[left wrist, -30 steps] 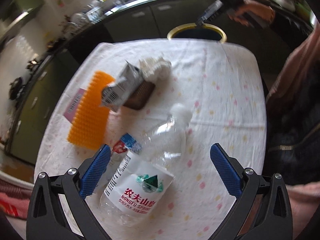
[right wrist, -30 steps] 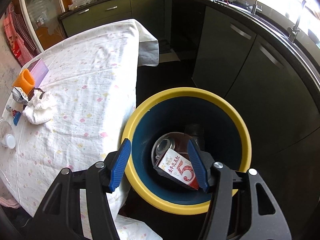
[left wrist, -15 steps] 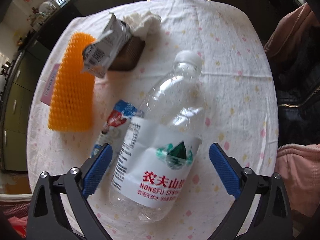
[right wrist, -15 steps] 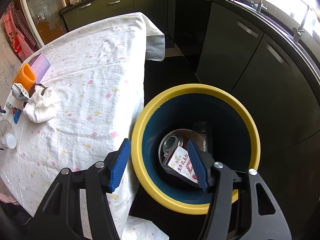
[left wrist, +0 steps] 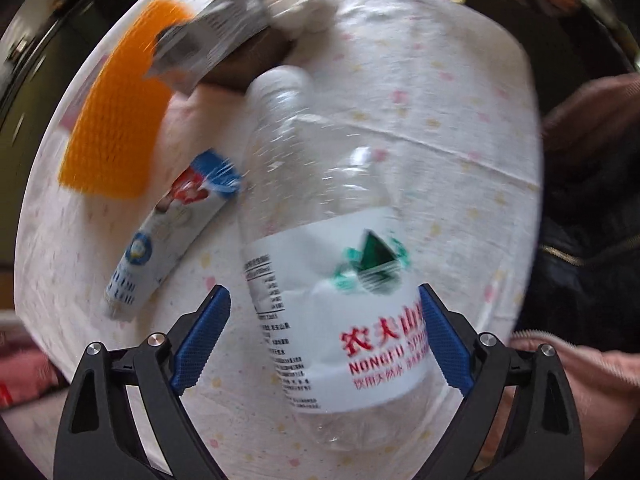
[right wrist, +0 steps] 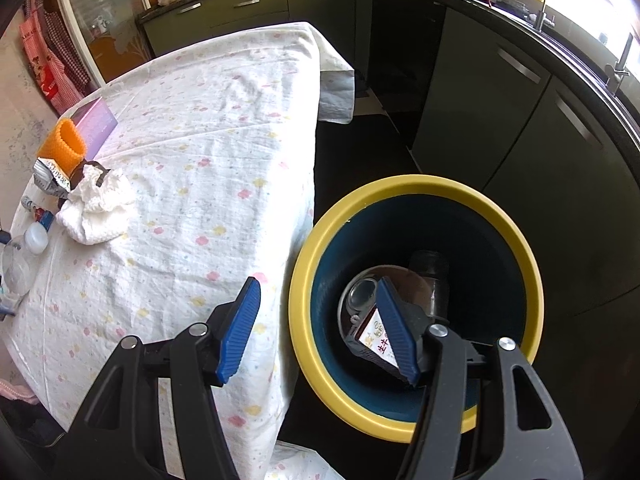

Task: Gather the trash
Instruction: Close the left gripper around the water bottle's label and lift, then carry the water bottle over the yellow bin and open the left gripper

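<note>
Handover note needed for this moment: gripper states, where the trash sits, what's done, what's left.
Left gripper: over the lying plastic bottle, jaws closing around it, no grip yet.
Right gripper: open, holding nothing, by the yellow-rimmed bin.
Done: a carton and a can lie in the bin.
Left on the table: bottle, wrapper, grey carton, crumpled tissue, orange foam net.

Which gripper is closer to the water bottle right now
Left. The left gripper straddles the water bottle, jaws closing; the right gripper hangs empty by the bin.
</note>
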The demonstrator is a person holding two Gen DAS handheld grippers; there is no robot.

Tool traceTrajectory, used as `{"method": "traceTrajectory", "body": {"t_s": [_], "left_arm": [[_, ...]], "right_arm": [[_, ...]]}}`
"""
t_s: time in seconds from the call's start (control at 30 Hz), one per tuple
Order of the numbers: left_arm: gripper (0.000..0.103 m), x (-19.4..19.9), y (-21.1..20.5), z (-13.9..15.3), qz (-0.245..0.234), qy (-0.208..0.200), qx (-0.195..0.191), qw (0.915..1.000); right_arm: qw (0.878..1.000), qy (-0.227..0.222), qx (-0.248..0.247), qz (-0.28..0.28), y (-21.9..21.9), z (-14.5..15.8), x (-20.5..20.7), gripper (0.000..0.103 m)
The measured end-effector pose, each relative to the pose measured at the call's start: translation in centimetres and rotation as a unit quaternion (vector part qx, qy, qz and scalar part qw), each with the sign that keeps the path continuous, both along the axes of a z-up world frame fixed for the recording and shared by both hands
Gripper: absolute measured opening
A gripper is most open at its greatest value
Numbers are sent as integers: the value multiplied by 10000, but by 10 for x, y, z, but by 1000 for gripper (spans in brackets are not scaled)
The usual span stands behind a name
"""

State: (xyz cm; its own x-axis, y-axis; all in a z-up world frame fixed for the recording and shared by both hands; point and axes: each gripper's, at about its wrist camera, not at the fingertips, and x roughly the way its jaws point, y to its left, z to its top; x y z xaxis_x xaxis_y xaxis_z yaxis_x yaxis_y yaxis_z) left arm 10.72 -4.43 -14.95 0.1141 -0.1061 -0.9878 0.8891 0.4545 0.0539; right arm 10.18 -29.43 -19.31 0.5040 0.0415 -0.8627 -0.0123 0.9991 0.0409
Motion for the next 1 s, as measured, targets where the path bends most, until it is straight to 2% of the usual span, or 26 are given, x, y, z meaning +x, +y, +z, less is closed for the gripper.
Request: {"method": "traceTrajectory", "body": {"t_s": [0.1, 0.17, 0.23, 0.33, 0.43, 0.6, 0.73, 1.0], "left_arm": [[91, 13, 4, -1, 657, 266, -94, 9974], [81, 20, 7, -2, 1064, 401, -59, 9935], [74, 21, 8, -3, 1227, 330, 50, 9919], [72, 19, 11, -2, 1308, 184, 116, 9912], [70, 9, 3, 6, 1165, -33, 111, 9931], [68, -6, -7, 28, 1029, -249, -54, 9944], [66, -7, -18, 43, 1051, -323, -143, 9938], [66, -11, -14, 58, 1173, -470, -303, 9915]], "right_arm": [[10000, -21, 38, -2, -3, 0, -4, 57], [10000, -33, 68, -10, -5, 0, -3, 57], [9999, -39, 93, -1, -6, -1, -4, 57], [9999, -41, 101, 23, -6, -2, -5, 57], [9999, -56, 127, 29, -7, -2, -7, 57], [9998, -82, 157, 16, -9, -3, -11, 57], [9998, -87, 181, -2, -11, -3, -14, 57], [9997, -97, 218, -25, -15, -5, -17, 57]]}}
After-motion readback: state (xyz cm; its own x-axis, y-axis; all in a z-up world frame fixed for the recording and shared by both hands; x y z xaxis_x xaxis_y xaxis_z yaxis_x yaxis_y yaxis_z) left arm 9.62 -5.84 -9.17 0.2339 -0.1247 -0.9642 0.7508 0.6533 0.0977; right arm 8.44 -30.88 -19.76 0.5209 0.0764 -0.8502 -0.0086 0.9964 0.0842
